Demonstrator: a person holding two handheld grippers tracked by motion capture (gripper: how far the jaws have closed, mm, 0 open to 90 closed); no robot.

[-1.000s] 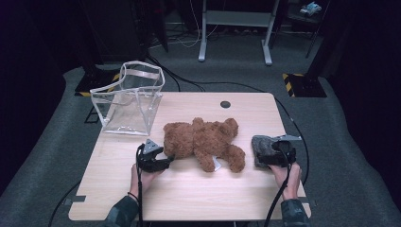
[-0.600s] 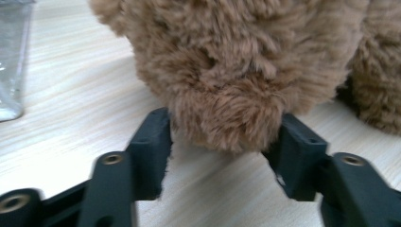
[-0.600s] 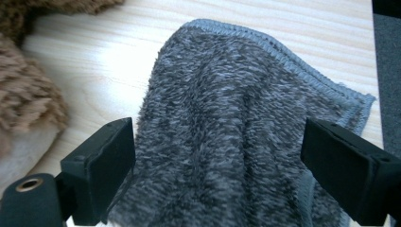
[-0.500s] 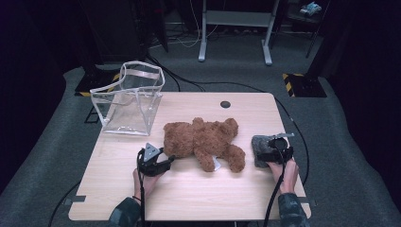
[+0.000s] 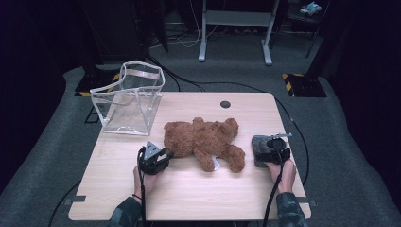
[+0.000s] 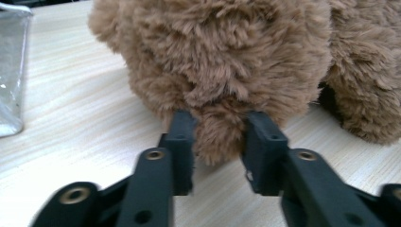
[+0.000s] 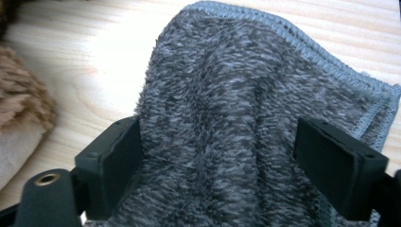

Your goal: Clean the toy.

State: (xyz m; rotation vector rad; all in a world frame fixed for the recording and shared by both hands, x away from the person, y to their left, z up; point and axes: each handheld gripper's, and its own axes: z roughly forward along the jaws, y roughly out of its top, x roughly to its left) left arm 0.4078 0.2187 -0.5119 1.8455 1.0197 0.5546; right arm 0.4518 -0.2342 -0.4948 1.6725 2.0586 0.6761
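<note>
On table (image 5: pixel 189 189), fluffy brown teddy (image 5: pixel 203 139) lies flat w/ limbs spread.

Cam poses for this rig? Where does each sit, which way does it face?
High view: above the person's side, facing forward and down on the table; forearms, both tools.
Left gripper view: on the left tool, facing the teddy bear; black jaws pinching fur.
Right gripper view: on the right tool, facing the grey cloth; jaws straddling it.
Shared: bear, tabletop.
</note>
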